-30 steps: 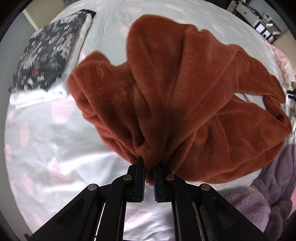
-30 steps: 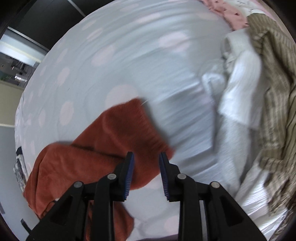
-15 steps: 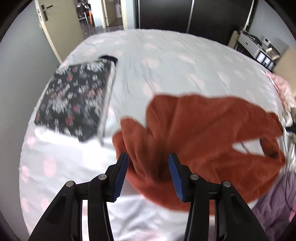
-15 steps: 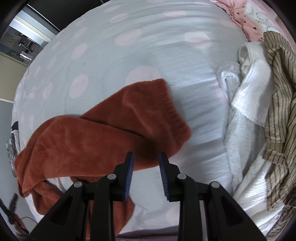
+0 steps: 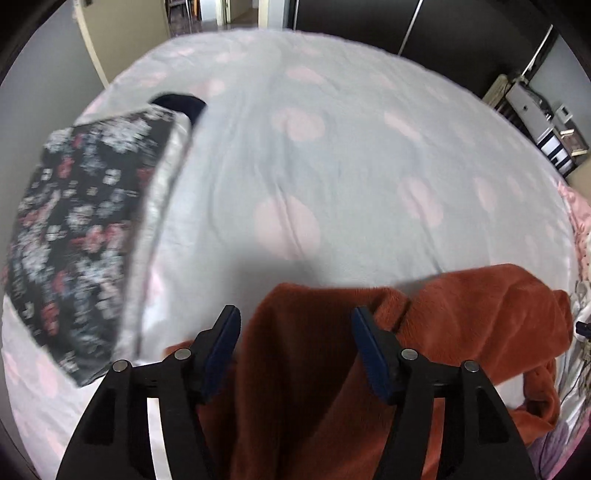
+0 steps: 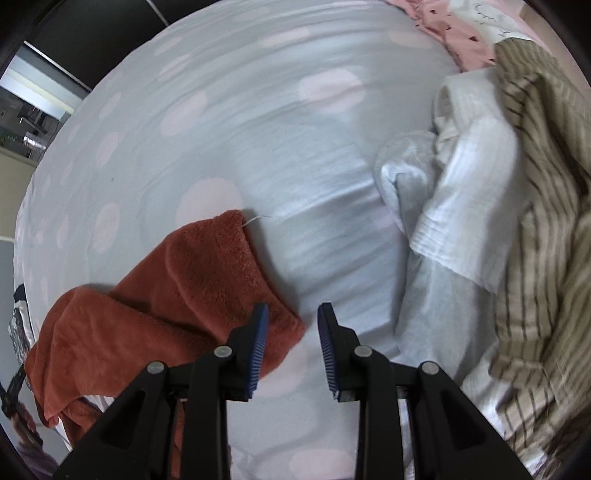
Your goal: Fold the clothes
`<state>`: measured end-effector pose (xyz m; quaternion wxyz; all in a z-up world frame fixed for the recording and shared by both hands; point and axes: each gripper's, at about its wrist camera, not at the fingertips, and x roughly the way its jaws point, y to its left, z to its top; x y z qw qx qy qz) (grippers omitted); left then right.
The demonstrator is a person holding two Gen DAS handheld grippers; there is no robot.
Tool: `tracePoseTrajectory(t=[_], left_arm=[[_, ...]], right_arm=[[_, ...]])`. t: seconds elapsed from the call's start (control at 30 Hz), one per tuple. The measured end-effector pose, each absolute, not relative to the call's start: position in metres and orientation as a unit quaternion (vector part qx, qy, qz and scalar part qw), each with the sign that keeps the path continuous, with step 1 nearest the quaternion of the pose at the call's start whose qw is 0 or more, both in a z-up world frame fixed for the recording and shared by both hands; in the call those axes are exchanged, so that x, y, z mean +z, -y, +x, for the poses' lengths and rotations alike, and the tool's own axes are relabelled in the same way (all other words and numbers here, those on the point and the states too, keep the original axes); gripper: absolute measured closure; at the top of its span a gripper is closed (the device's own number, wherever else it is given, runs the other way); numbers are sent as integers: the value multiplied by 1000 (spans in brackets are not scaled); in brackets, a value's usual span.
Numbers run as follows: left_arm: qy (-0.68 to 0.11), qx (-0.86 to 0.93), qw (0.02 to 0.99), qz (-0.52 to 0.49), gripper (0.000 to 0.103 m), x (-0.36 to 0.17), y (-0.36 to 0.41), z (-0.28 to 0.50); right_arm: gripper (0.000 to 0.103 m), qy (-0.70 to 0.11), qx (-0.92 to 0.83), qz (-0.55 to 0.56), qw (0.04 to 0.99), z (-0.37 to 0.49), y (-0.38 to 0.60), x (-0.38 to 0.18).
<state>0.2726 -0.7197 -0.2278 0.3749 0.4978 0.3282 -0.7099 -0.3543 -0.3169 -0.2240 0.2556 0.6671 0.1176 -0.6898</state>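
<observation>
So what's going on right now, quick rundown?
Left gripper jaws opening, empty, above rust fleece. Right gripper open, empty, beside its sleeve end. Unfolded pile waits nearby.

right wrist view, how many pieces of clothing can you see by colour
rust-red fleece garment: 1
white ribbed garment: 1
pale grey-white garment: 1
beige striped garment: 1
pink garment: 1
total: 5, all lying on the spotted bedsheet; the heap at the right is blurred, so more may hide in it
</observation>
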Motion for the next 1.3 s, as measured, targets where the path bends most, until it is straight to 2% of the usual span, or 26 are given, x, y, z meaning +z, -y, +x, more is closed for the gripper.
tracePoseTrajectory(t=[0.2,0.23,0.27,0.37,0.47,0.53,0.93,1.1,1.3], left_arm=[[-363,-692,387,489,40,-258,726,272],[-371,-694,388,480,49,-258,726,275],[-378,-695,386,474,65,-257,724,277],[-366,-697,395,474,83,-247,715,278],[-340,-711,413,457,86,-217,698,283],[-333,-722,426,433,86,-192,690,294],[-296,-766,485,300,90,-53,636,382],[-325,-760,488,281,90,-47,630,417],[-329,-755,485,294,90,-57,623,412]], right_arm=[[76,-61,-650,709,266,-347,299,-253],[76,-47,-643,717,265,-346,295,-258],[76,-25,-633,728,264,-345,291,-264],[80,11,-636,725,264,-342,287,-268],[90,14,-675,688,267,-335,287,-248],[92,19,-701,659,272,-331,284,-225],[93,108,-786,539,284,-300,201,-65],[93,128,-789,535,273,-295,168,-41],[93,137,-767,571,258,-291,155,-64]])
